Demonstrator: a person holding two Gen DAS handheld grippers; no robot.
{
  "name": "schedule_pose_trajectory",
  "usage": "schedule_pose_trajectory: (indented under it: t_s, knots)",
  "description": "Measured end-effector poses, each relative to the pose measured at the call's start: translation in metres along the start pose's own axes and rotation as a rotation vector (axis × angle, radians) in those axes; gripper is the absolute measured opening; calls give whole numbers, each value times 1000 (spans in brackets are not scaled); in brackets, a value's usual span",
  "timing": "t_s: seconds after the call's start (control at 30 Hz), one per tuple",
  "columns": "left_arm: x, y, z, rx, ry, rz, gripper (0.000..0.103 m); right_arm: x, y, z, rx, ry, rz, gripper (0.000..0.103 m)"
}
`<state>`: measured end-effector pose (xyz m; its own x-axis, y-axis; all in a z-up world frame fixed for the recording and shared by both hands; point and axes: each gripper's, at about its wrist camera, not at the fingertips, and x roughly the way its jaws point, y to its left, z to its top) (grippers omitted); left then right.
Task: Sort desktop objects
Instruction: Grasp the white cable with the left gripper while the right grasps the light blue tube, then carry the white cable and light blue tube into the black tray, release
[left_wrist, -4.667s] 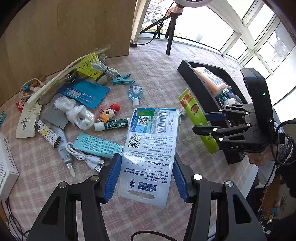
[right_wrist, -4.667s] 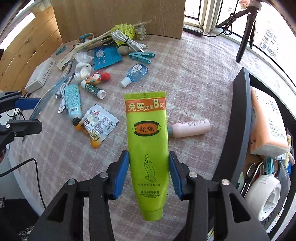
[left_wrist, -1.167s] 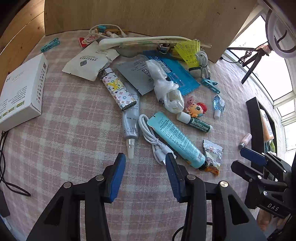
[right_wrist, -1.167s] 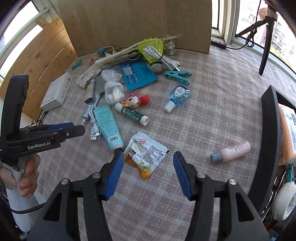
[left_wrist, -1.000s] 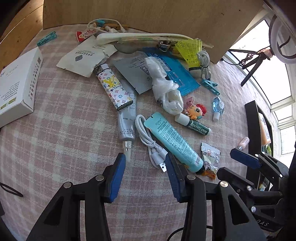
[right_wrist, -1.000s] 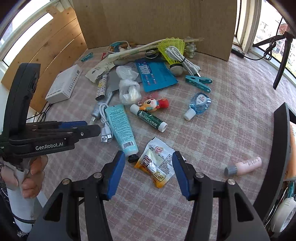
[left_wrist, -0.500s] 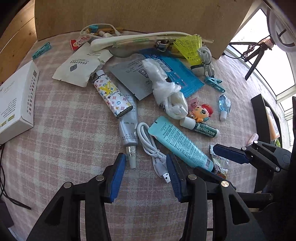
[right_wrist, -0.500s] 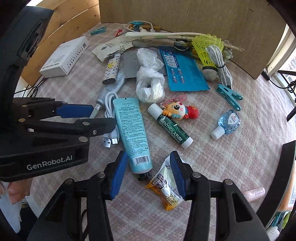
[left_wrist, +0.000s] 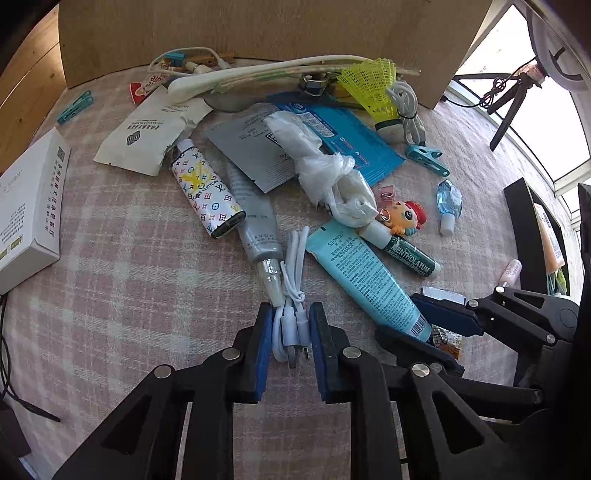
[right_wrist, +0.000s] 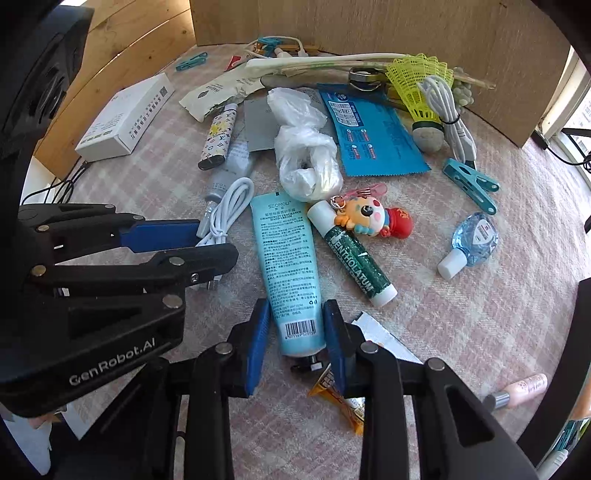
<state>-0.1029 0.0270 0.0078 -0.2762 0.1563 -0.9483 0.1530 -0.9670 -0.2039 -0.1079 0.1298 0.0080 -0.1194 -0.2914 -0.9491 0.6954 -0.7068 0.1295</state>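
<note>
A coiled white USB cable (left_wrist: 291, 288) lies on the checked cloth, and my left gripper (left_wrist: 291, 314) points down over its plug end. Its jaws are closing, with the blue pads against the bundle on both sides. Beside the cable lies a teal hand cream tube (right_wrist: 288, 251), cap towards me. My right gripper (right_wrist: 297, 314) straddles its barcode end and its jaws are closing too, the pads touching the tube's sides. In the right wrist view the left gripper (right_wrist: 216, 243) shows at the left over the cable (right_wrist: 229, 210). The left wrist view shows the right gripper (left_wrist: 400, 317) on the tube (left_wrist: 365, 273).
An orange snack sachet (right_wrist: 347, 398) lies under the right fingers. A green lip balm (right_wrist: 354, 254), toy keychain (right_wrist: 373, 218) and sanitizer bottle (right_wrist: 474, 236) sit to the right. A grey tube (left_wrist: 258, 229) touches the cable. A black tray (left_wrist: 524, 229) stands far right, a white box (left_wrist: 26, 206) left.
Both grippers came down closer to the cloth. The left jaws narrowed around the white cable and the right jaws narrowed around the teal tube's end.
</note>
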Motion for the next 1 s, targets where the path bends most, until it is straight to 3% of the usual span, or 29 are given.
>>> schedule_pose_trajectory:
  t_s: [0.47, 1.0]
  knots:
    - [-38, 4, -15, -22, -60, -14, 17, -42, -13, -30, 129, -102, 41, 26]
    - [-69, -44, -15, 69, -105, -58, 17, -95, -35, -63, 180, -238, 1, 26]
